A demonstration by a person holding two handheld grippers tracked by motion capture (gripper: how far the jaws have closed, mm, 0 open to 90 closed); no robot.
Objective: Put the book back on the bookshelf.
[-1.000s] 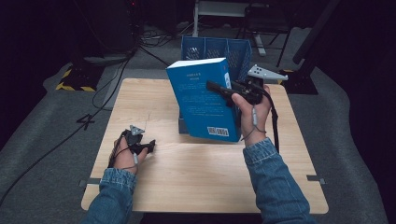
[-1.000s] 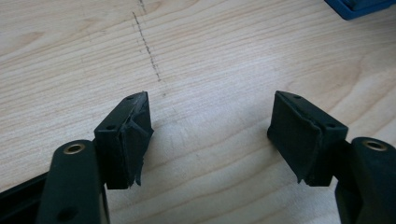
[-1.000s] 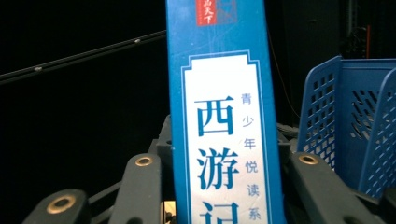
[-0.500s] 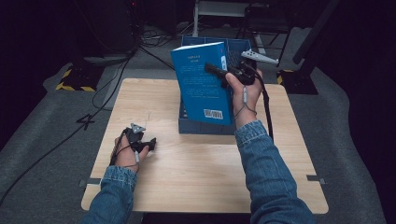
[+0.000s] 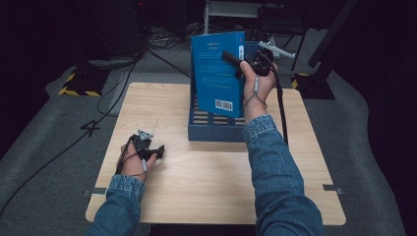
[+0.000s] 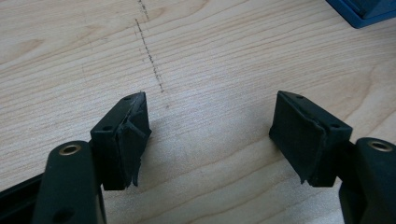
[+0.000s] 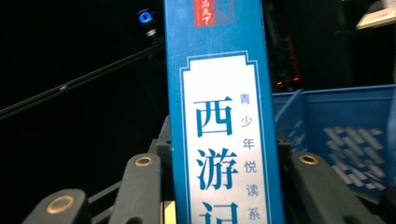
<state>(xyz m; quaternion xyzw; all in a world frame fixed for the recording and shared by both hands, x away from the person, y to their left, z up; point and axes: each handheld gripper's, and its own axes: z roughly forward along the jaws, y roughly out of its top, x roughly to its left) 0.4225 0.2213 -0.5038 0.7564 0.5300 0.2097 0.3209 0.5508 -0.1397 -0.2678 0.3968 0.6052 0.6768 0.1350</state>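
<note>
Right arm's stretched forward and up, with the right claw (image 5: 235,60) clamped on the book (image 5: 218,73), pinching it at the spine side. The book is upright in the air, right above the blue crate (image 5: 216,132) at the far middle of the tabletop (image 5: 206,187). Left claw (image 5: 156,151) just sits on the wood near the left edge, jaws spread wide with nothing in them. Loads of bare tabletop between it and the crate, and along the near edge.
</note>
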